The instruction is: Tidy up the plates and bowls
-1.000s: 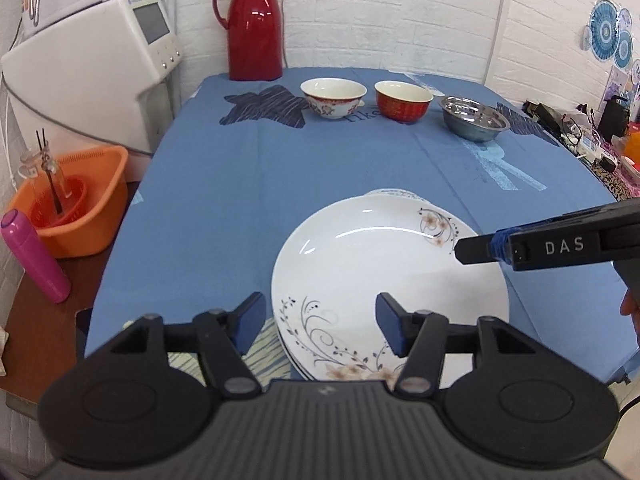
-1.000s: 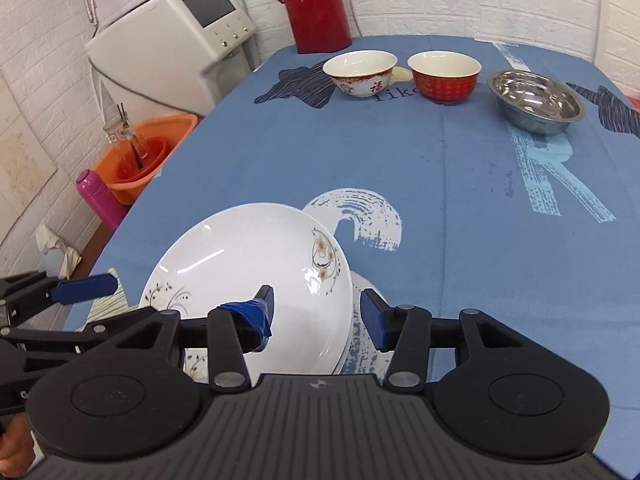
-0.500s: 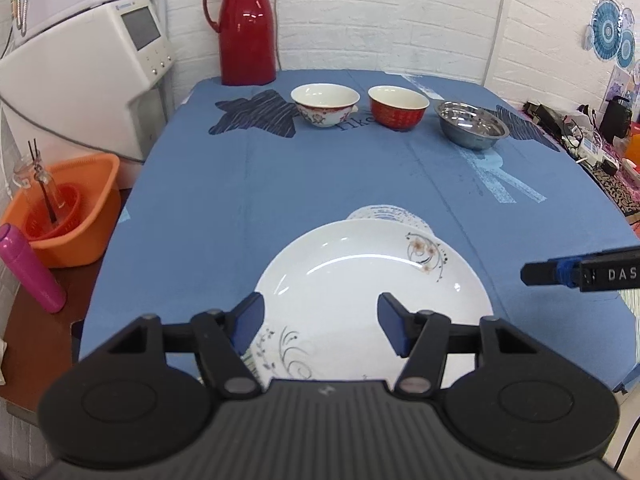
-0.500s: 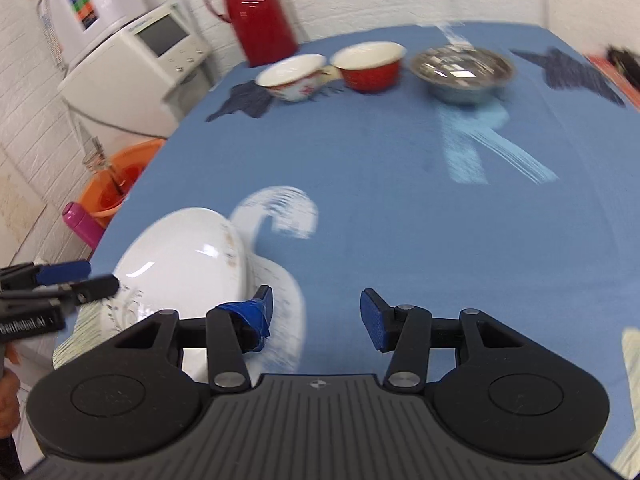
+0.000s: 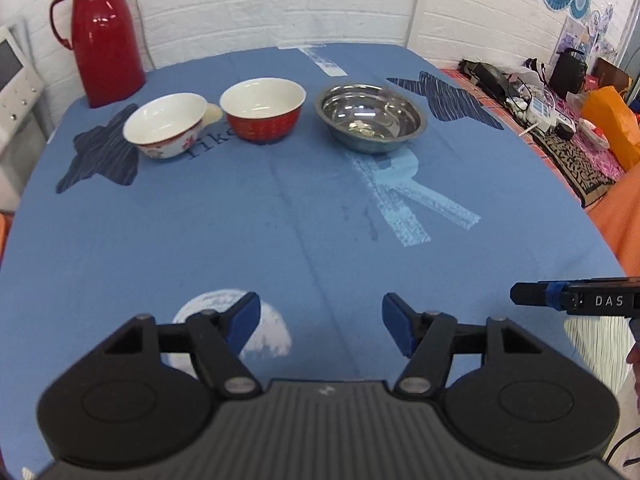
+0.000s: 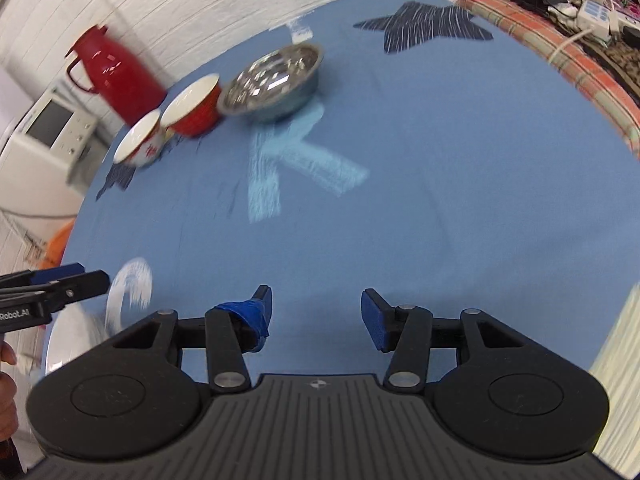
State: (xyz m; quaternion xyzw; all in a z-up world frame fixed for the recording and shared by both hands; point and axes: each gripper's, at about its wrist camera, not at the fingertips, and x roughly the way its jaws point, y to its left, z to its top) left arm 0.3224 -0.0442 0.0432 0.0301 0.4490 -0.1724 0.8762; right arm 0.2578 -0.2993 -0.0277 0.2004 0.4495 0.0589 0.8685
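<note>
Three bowls stand in a row at the far side of the blue tablecloth (image 5: 280,220): a white flowered bowl (image 5: 164,124), a red bowl (image 5: 262,110) and a steel bowl (image 5: 370,116). My left gripper (image 5: 320,322) hangs open over bare cloth, well short of them. My right gripper (image 6: 316,310) is open too, with blue tape on its left finger, and it shows from the side at the right edge of the left wrist view (image 5: 524,294). A blurred white plate (image 6: 68,336) lies at the lower left, just under the left gripper (image 6: 90,276).
A red thermos (image 5: 100,36) stands at the back left corner, with a white appliance (image 6: 48,132) beyond the table edge. A cluttered side table (image 6: 560,20) with cables runs along the right. An orange tub (image 6: 60,240) sits below the left edge.
Both views have swung up and to the right, towards the bowls. The stacked plates have left the left wrist view and are only a blur at the right wrist view's lower left. Both grippers stay open.
</note>
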